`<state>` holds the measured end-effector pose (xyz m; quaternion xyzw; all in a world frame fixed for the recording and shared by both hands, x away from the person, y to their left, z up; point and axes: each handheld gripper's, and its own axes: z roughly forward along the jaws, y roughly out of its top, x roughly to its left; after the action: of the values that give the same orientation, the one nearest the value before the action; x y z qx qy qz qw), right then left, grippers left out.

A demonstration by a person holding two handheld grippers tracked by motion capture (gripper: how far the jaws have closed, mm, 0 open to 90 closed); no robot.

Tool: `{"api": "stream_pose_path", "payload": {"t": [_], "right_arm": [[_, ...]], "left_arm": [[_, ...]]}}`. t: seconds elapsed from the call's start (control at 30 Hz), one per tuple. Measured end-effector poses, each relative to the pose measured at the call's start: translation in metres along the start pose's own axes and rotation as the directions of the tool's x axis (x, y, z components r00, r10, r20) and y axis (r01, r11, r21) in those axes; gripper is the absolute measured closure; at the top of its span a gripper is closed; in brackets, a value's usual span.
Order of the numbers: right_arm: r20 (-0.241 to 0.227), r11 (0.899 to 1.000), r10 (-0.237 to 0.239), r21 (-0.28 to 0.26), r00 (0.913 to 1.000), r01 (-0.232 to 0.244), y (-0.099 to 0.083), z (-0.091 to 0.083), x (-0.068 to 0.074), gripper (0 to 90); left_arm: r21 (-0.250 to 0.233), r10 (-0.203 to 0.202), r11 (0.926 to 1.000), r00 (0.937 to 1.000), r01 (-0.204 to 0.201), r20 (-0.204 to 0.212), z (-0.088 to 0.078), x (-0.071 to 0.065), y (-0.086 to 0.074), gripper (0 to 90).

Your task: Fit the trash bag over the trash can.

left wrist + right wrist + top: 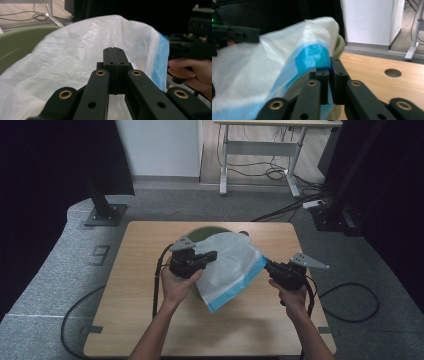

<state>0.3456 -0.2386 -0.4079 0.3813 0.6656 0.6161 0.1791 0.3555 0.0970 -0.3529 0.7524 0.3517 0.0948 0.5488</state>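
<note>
- Left gripper [212, 255]: jaws pressed together at the white bag's [227, 265] left side; whether they pinch film cannot be told
- Bag drapes over green bin [212, 231], table [150, 320] centre
- Right gripper [266, 265]: clamps the blue hem [312, 56]; its own view shows a slight jaw gap, and a table hole [392, 72] on the right

The round green plastic basin [212, 231] is mostly hidden under the white plastic bag with a blue edge [227, 265]; only its far rim appears beyond the left gripper [210, 256]. In the right gripper view, the bag's lower part is cut off by the picture's edge, and the bag is blurred there. Whether the left gripper pinches film cannot be told.
</note>
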Motion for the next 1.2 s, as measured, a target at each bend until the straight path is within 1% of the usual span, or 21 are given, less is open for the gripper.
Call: {"api": "stream_pose_path", "payload": {"t": [0.07,0.1,0.17,0.23,0.33,0.4,0.47,0.5,0.57,0.67,0.7,0.8,0.83,0.93,1.0,1.1,1.17,1.2], "right_arm": [[0.012,1.000,0.007,0.007,0.9999,-0.008,-0.003,-0.001,-0.002,77.3],[0.021,1.000,0.005,0.008,0.9998,-0.005,-0.005,-0.002,-0.003,74.1],[0.036,1.000,-0.007,0.009,0.9993,0.007,-0.006,-0.005,-0.001,70.7],[0.048,1.000,-0.028,0.009,0.9985,0.028,-0.007,-0.008,0.002,67.2],[0.053,0.998,-0.063,0.009,0.9966,0.062,-0.008,-0.014,0.007,65.2],[0.067,0.995,-0.095,0.008,0.9932,0.095,-0.008,-0.016,0.011,64.1],[0.083,0.991,-0.131,0.014,0.9880,0.130,-0.009,-0.019,0.016,62.8],[0.091,0.990,-0.140,0.018,0.9860,0.139,-0.009,-0.019,0.017,62.1],[0.107,0.990,-0.142,0.026,0.9841,0.140,-0.011,-0.021,0.018,61.6],[0.128,0.993,-0.113,0.032,0.9854,0.109,-0.017,-0.026,0.020,60.3],[0.110,0.994,-0.111,0.027,0.9877,0.109,-0.019,-0.030,0.023,60.2],[0.069,0.992,-0.126,0.029,0.9897,0.124,-0.025,-0.036,0.033,60.1],[0.040,0.992,-0.123,0.030,0.9916,0.122,-0.028,-0.037,0.037,60.0],[-0.002,0.989,-0.144,0.040,0.9896,0.144,-0.032,-0.035,0.045,59.6],[-0.023,0.990,-0.138,0.036,0.9901,0.139,-0.033,-0.033,0.046,59.6],[-0.061,0.993,-0.116,0.016,0.9914,0.117,-0.030,-0.028,0.047,59.5],[-0.071,0.994,-0.111,0.009,0.9913,0.112,-0.028,-0.027,0.047,58.7],[-0.067,0.993,-0.118,0.010,0.9908,0.118,-0.027,-0.027,0.047,58.7]], "left_arm": [[-0.009,-0.012,0.9999,0.9999,0.012,-0.002,-0.003,0.004,0.000,89.7],[-0.013,-0.018,0.9998,0.9998,0.018,-0.004,-0.004,0.006,0.000,89.7],[-0.021,-0.031,0.9993,0.9995,0.031,-0.005,-0.005,0.010,0.000,89.7],[-0.026,-0.042,0.9988,0.9990,0.042,-0.013,-0.007,0.014,-0.001,89.7],[-0.028,-0.051,0.9983,0.9984,0.050,-0.023,-0.009,0.019,-0.002,89.7],[-0.033,-0.057,0.9979,0.9980,0.056,-0.029,-0.010,0.021,-0.002,89.7],[-0.041,-0.063,0.9973,0.9973,0.062,-0.036,-0.011,0.024,-0.003,89.7],[-0.047,-0.067,0.9968,0.9970,0.065,-0.040,-0.012,0.025,-0.003,89.7],[-0.054,-0.072,0.9961,0.9963,0.069,-0.048,-0.013,0.028,-0.003,89.7],[-0.064,-0.085,0.9946,0.9952,0.082,-0.048,-0.015,0.030,-0.003,89.7],[-0.063,-0.084,0.9948,0.9953,0.081,-0.049,-0.015,0.030,-0.004,89.7],[-0.060,-0.086,0.9947,0.9953,0.083,-0.044,-0.013,0.030,-0.005,89.7],[-0.059,-0.088,0.9946,0.9952,0.086,-0.041,-0.013,0.030,-0.005,89.7],[-0.055,-0.090,0.9946,0.9952,0.088,-0.038,-0.011,0.030,-0.006,89.7],[-0.054,-0.095,0.9942,0.9948,0.093,-0.038,-0.010,0.030,-0.006,89.7],[-0.053,-0.097,0.9941,0.9946,0.095,-0.037,-0.009,0.029,-0.006,89.7],[-0.051,-0.092,0.9946,0.9952,0.090,-0.034,-0.009,0.029,-0.006,89.7],[-0.050,-0.087,0.9951,0.9956,0.086,-0.033,-0.008,0.028,-0.006,89.7]]}}
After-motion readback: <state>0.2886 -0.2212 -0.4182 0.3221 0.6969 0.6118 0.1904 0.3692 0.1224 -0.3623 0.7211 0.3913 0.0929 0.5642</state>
